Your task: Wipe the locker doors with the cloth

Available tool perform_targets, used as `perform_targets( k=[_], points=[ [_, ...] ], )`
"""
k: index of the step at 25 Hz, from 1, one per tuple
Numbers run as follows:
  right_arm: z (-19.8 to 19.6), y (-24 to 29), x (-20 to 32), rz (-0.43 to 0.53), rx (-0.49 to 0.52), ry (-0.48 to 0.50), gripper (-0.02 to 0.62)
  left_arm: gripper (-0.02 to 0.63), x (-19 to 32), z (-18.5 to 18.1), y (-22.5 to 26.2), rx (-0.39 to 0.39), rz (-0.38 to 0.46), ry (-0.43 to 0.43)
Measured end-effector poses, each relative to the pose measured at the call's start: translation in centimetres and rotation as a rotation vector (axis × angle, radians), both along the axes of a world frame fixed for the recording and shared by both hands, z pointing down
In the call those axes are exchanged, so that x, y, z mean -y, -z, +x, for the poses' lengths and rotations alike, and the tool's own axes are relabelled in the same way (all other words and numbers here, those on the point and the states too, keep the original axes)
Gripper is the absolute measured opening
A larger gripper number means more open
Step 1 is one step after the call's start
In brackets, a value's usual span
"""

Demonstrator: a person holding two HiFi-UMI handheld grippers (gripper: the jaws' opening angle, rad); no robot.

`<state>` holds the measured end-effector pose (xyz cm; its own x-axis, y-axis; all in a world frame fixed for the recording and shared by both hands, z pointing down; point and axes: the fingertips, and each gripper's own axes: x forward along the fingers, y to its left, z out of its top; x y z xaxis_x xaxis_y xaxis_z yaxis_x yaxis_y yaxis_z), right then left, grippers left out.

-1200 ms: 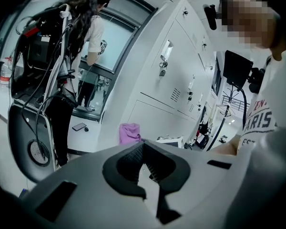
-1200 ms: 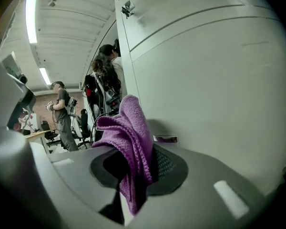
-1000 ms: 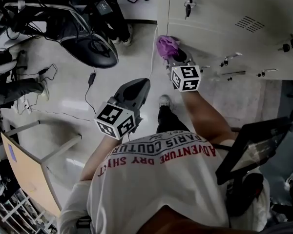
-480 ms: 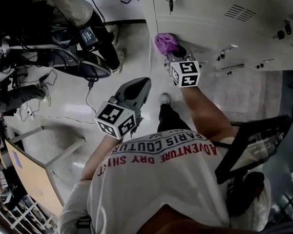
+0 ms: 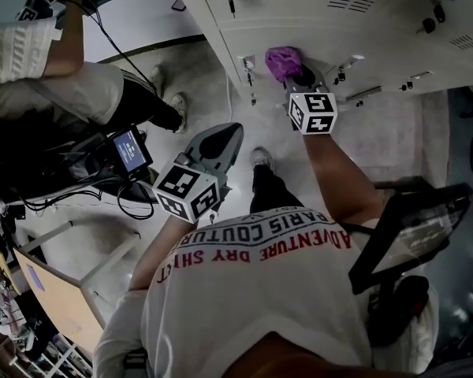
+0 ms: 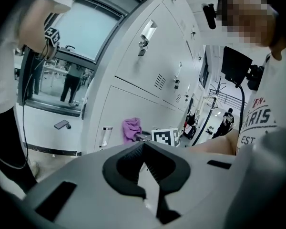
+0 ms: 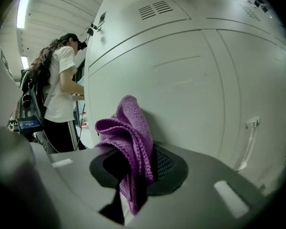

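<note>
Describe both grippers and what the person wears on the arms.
The left gripper and right gripper match: a light grey plastic shell that tapers to black ribbed pads, with a white cube of black square markers at the back. No cables show on them. The person wears a white short-sleeved T-shirt with red print, so the forearms are uncovered.

The right tool [image 7: 136, 173] has its jaws closed on a folded purple cloth [image 7: 127, 132], which stands up from between them just in front of a pale locker door [image 7: 190, 85]. Vent slots [image 7: 155, 8] mark the door above, and a latch [image 7: 251, 125] shows at right. At left a person [image 7: 61, 94] in a white shirt stands beside the lockers
</note>
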<state>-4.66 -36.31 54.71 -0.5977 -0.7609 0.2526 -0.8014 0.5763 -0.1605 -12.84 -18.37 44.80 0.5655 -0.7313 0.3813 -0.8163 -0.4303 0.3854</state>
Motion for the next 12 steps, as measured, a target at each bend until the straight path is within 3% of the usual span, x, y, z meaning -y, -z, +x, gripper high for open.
perform_targets(
  k=[12],
  points=[
    [11.7,0.5,2.2,0.003,-0.017,-0.204,0.074,0.002,0.5,2.5,-0.4,0.007,-0.002,-0.056]
  ],
)
